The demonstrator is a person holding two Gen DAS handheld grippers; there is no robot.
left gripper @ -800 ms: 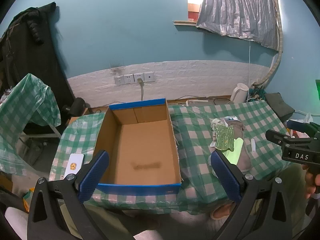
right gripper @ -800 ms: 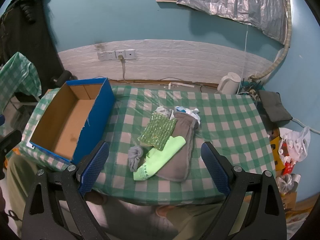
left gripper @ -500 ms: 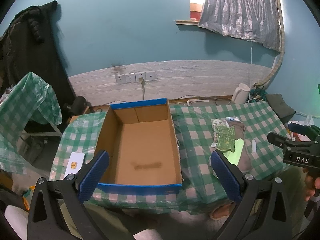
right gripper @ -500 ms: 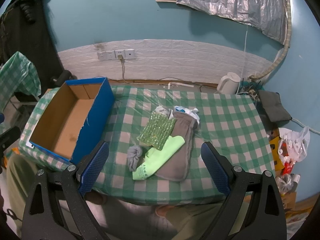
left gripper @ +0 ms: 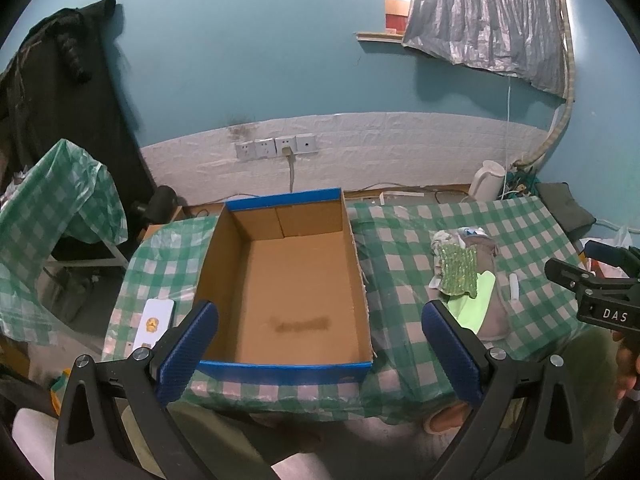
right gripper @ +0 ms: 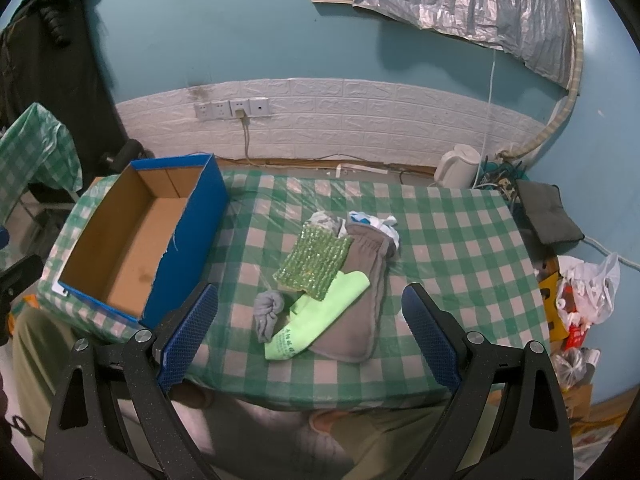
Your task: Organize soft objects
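Both claws, left claw (left gripper: 320, 354) and right claw (right gripper: 310, 334), hang released above the counter's (right gripper: 452, 240) near edge. "DAS" is legible on the right claw's body; the lime cloth (right gripper: 316, 322) carries unreadable print.

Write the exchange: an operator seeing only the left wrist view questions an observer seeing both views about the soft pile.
Operator: What sits at the box-side corner of the pile?
Observer: A balled grey sock, beside the lime cloth.
Operator: Is the right claw gripping anything?
Observer: No, it is open with nothing between its fingers.
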